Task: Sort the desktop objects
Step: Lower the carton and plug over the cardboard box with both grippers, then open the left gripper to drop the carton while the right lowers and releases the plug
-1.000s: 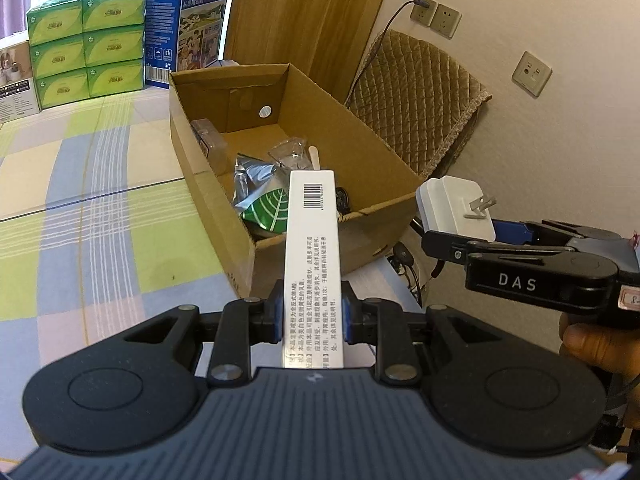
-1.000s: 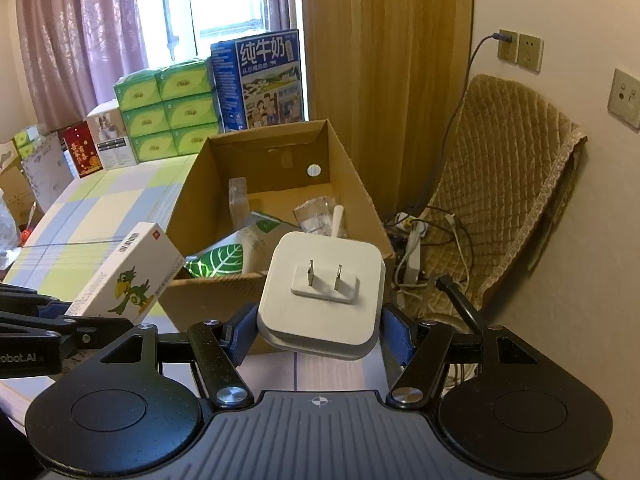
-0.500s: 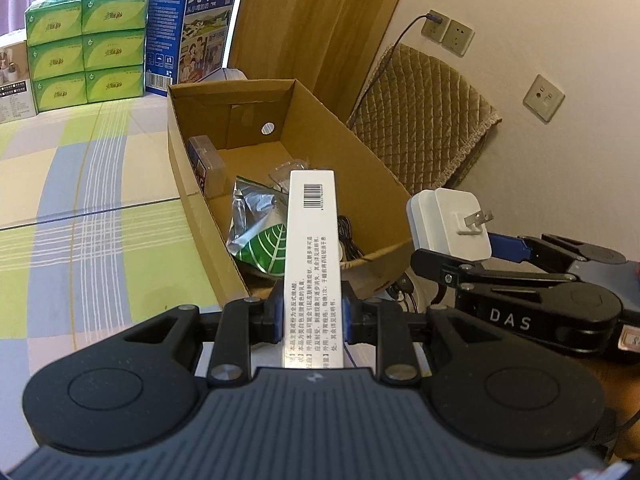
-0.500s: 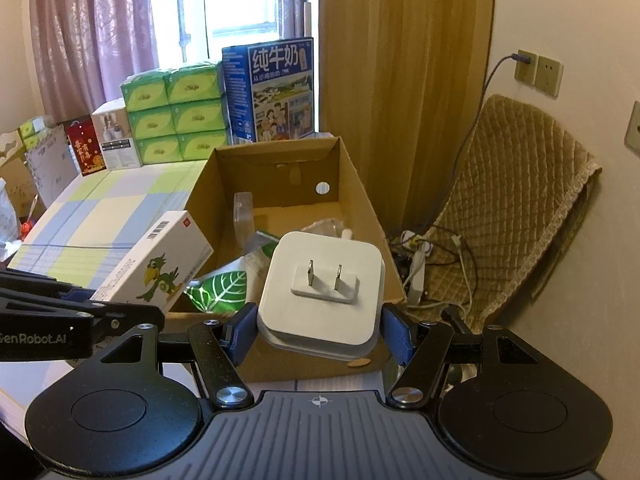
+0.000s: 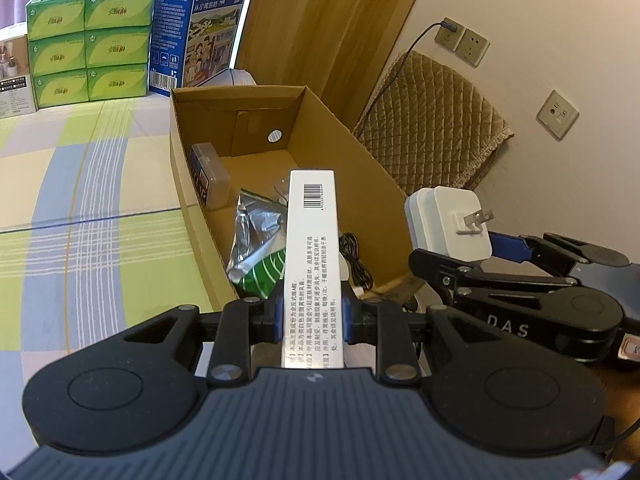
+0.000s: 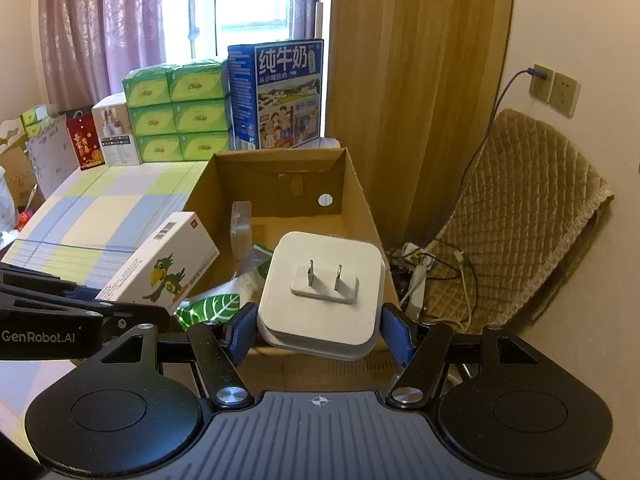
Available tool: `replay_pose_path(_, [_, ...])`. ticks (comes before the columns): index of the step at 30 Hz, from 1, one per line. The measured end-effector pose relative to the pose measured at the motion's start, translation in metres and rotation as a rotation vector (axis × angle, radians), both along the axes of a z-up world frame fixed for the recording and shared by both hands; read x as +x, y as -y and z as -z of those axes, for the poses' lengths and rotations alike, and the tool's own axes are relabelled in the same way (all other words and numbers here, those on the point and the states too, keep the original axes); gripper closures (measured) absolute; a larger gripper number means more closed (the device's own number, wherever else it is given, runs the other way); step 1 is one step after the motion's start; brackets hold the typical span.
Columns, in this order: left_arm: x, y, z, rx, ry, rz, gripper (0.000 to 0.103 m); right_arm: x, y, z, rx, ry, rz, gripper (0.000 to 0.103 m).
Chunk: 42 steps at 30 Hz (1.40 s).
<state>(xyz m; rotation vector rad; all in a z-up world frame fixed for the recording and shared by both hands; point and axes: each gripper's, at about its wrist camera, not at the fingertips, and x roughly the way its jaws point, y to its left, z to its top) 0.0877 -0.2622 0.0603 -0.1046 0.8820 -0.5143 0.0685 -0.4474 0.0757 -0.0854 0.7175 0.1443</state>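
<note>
I am gripping a light, stiff carton (image 5: 312, 256) in the left gripper (image 5: 311, 316) and a smooth, hard charger (image 6: 322, 292) in the right gripper (image 6: 320, 332), both over the cardboard box (image 6: 362, 200).

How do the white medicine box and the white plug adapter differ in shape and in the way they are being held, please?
The medicine box is long and narrow, printed with text, a barcode and a green parrot; the plug adapter is squat, rounded-square and plain, with two metal prongs. The left gripper clamps the box at its near end, so it juts forward; the right gripper clamps the adapter across its sides, prongs up. Both are white and held near the cardboard box.
</note>
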Motion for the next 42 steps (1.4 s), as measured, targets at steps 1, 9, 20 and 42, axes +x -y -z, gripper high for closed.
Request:
replay_pose_path(1, [0.002,0.001,0.000,-0.002,-0.001,0.000,0.082,0.003,-0.001,0.000,-0.003,-0.001,-0.004,0.040])
replay_pose_path(9, [0.018,0.011,0.001,0.008,-0.001,-0.005,0.082,0.025,-0.002,0.001,-0.015,0.004,-0.024,0.040])
replay_pose_path(20, [0.035,0.015,0.007,0.001,-0.028,-0.022,0.082,0.045,0.003,0.005,-0.025,-0.002,-0.028,0.040])
replay_pose_path(42, [0.074,0.017,0.015,0.001,-0.056,-0.062,0.082,0.076,0.002,0.015,-0.053,-0.019,-0.046,0.040])
